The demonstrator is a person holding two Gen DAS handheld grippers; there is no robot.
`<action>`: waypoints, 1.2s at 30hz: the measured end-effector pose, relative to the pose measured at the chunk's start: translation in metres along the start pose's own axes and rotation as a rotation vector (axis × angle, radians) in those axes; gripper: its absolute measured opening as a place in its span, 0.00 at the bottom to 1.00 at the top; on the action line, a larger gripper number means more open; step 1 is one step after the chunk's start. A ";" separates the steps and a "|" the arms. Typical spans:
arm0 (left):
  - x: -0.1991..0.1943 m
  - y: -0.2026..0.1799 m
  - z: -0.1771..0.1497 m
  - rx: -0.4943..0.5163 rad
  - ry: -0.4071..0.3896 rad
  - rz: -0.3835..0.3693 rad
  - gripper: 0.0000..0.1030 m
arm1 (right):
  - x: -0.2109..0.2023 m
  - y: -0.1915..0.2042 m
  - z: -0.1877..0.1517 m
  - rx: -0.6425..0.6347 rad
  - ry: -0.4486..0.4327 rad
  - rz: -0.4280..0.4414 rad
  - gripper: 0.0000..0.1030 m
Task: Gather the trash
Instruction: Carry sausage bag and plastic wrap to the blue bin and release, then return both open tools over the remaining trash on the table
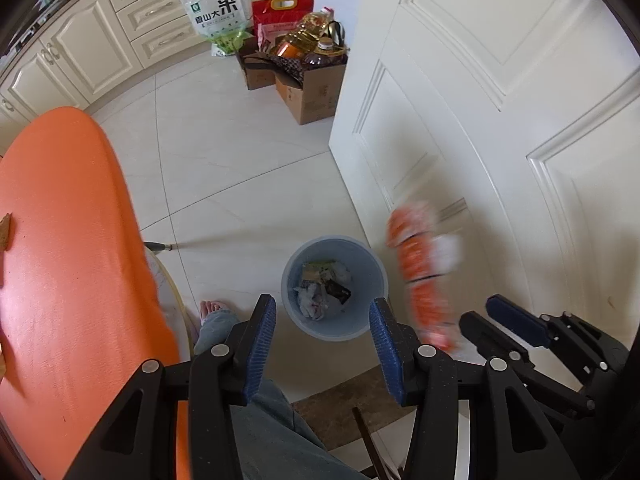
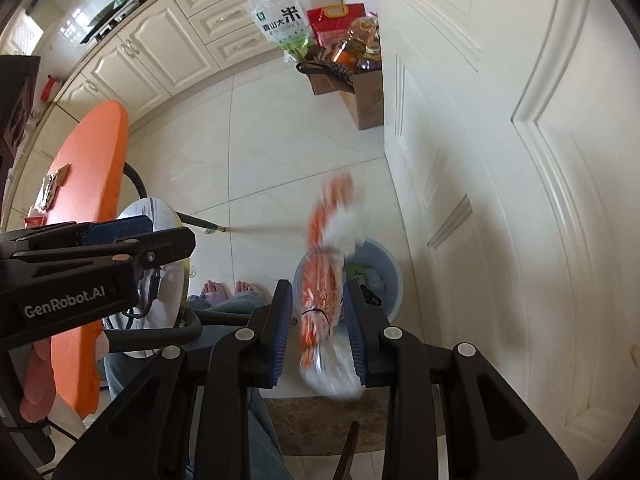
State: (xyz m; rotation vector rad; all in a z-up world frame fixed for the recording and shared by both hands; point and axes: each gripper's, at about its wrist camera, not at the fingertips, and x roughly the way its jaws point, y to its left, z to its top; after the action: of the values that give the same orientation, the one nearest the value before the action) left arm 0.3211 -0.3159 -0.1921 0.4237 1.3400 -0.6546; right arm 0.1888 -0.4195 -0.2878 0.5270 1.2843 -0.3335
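A: Where's the wrapper rel. to the bin?

B: Orange-and-white snack wrapper [image 2: 324,304] hangs above the blue bin [image 1: 300,256], over its door-side rim. It's motion-blurred, so can't read the print. It sits between the right gripper [image 2: 320,320] fingers [image 2: 282,320]; jaws are partway apart, and the wrapper lies against the door-side pad while the other pad shows a small gap. Can't tell if it's really clamped.

A: Left gripper?

B: Left gripper [image 1: 322,346] has its jaws wide apart, holding nothing, hovering over the bin's near side; the bin shows between its fingers [image 1: 262,344].

A: What's in the bin?

B: Crumpled white paper [image 1: 310,302] and a few dark wrappers, low down. Lots of wall visible above them.

A: Room around the bin?

B: Tight on one side: white paneled door [image 1: 500,128] stands near the bin's right side. Table-side is more open, pale floor tile [image 1: 240,168]. A thin metal leg [image 1: 158,246] ends on the floor left of the bin, apart from it. Orange table [image 1: 68,240] edge curves further left; a brownish scrap [image 1: 6,232] lies on it at the frame's edge. Person's bare toes [image 1: 212,308] are just left of the bin, near side.

A: Far side?

B: Open floor, then cardboard boxes [image 1: 310,92] w/ oil bottles and a rice bag [image 1: 218,12] by the cream cabinets [image 1: 100,40], well apart from the bin.
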 end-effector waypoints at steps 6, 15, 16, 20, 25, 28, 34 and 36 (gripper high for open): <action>-0.005 0.007 -0.007 -0.026 -0.004 0.002 0.44 | -0.021 0.003 0.003 -0.002 -0.049 -0.009 0.46; -0.019 0.009 -0.020 -0.021 -0.002 -0.005 0.44 | -0.028 0.001 0.001 0.022 -0.044 -0.019 0.46; -0.021 0.009 -0.023 -0.020 -0.002 -0.006 0.44 | -0.030 0.002 0.000 0.023 -0.046 -0.019 0.46; -0.034 0.011 -0.031 -0.028 -0.013 -0.013 0.44 | -0.038 0.006 -0.003 0.020 -0.055 -0.015 0.46; -0.058 0.019 -0.047 -0.040 -0.043 -0.008 0.44 | -0.050 0.018 -0.006 0.013 -0.070 -0.007 0.46; -0.076 0.027 -0.059 -0.053 -0.074 -0.005 0.44 | -0.059 0.032 -0.007 -0.009 -0.085 0.005 0.46; -0.117 0.061 -0.094 -0.116 -0.147 0.004 0.47 | -0.079 0.073 -0.013 -0.080 -0.121 0.014 0.49; -0.130 0.075 -0.109 -0.140 -0.171 0.008 0.51 | -0.085 0.090 -0.015 -0.107 -0.134 0.023 0.58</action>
State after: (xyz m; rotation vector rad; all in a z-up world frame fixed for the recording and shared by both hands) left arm 0.2756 -0.1660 -0.0927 0.2546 1.2123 -0.5734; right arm 0.2010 -0.3404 -0.1919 0.4212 1.1589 -0.2745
